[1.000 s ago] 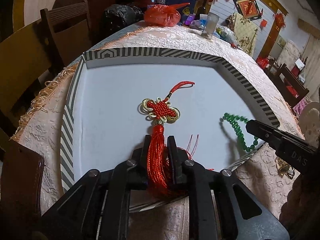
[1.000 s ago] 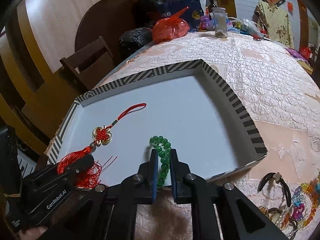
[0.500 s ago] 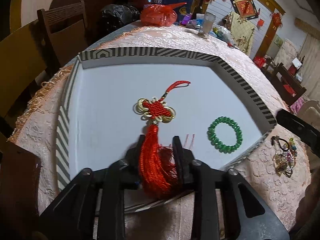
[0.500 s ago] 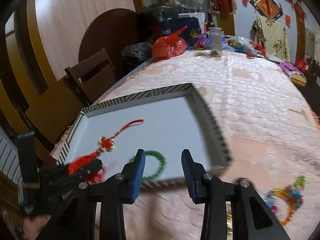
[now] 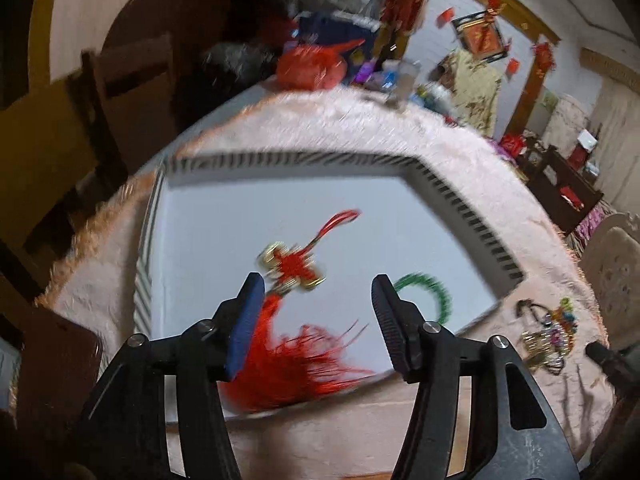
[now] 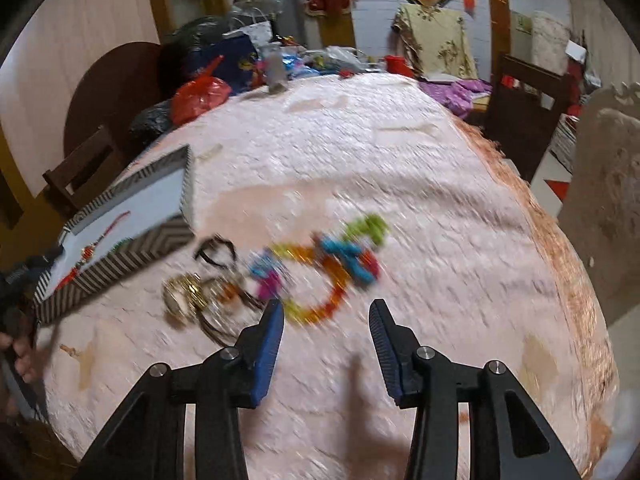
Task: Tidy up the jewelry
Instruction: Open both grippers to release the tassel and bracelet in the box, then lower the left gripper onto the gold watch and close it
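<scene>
A red Chinese-knot tassel (image 5: 292, 344) lies in the striped-rim tray (image 5: 472, 220), with a green bead bracelet (image 5: 430, 294) to its right. My left gripper (image 5: 318, 300) is open and empty, raised above the tassel. In the right wrist view my right gripper (image 6: 326, 320) is open and empty, just short of a blurred pile of loose jewelry: a colourful bead necklace (image 6: 328, 264), gold bangles (image 6: 184, 294) and a dark band (image 6: 214, 248). The pile also shows in the left wrist view (image 5: 546, 336). The tray (image 6: 132, 256) lies to its left.
The pink embroidered tablecloth (image 6: 400, 160) covers a round table. A red plastic bag (image 6: 200, 98), a glass (image 5: 402, 80) and clutter sit at the far edge. Wooden chairs (image 5: 120, 92) stand on the left, another chair (image 6: 524, 108) at the right.
My left gripper opened, let go of the tassel and rose. My right gripper let go of the green bracelet in the tray, opened and swung right to the loose jewelry pile.
</scene>
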### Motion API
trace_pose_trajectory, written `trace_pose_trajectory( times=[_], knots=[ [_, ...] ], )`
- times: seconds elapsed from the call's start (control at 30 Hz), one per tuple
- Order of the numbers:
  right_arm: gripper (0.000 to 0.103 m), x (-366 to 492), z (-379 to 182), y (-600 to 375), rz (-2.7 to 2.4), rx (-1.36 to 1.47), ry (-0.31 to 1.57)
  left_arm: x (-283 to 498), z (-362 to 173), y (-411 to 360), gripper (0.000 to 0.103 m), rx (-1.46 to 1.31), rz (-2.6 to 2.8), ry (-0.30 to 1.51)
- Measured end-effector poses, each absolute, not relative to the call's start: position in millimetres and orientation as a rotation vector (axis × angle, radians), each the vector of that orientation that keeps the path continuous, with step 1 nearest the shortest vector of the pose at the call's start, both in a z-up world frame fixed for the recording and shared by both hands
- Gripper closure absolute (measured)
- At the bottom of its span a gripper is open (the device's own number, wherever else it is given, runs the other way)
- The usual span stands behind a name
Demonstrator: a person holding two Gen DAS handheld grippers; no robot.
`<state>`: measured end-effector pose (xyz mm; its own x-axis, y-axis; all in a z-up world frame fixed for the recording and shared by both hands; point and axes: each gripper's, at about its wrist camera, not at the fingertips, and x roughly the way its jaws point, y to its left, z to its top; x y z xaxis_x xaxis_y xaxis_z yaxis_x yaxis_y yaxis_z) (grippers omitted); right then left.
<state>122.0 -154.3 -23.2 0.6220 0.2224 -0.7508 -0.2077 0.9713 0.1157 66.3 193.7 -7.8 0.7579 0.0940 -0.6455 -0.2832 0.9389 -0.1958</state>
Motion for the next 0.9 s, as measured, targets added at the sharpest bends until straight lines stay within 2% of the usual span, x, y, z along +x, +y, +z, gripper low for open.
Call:
trace_pose_trajectory(
  times=[0.1, 0.27, 0.4, 0.63, 0.9],
  knots=[
    [0.061, 119, -32, -157, 0.245, 0.01, 0.892, 68, 4, 161, 0.042, -0.275, 0.11, 0.665],
    [0.06, 120, -42, -156, 0.208, -0.024, 0.929, 78, -4, 83, 0.042, -0.187, -0.132, 0.751],
    [0.054, 120, -44, -152, 0.216, -0.028, 0.931, 86, -15, 34, 0.042, -0.112, -0.244, 0.798],
    [0.053, 118, -44, -153, 0.227, -0.02, 0.926, 118, -30, 10, 0.042, -0.095, -0.281, 0.888],
    [0.051, 117, -44, -154, 0.236, -0.013, 0.927, 130, -47, 2, 0.045, -0.076, -0.255, 0.897]
  ],
)
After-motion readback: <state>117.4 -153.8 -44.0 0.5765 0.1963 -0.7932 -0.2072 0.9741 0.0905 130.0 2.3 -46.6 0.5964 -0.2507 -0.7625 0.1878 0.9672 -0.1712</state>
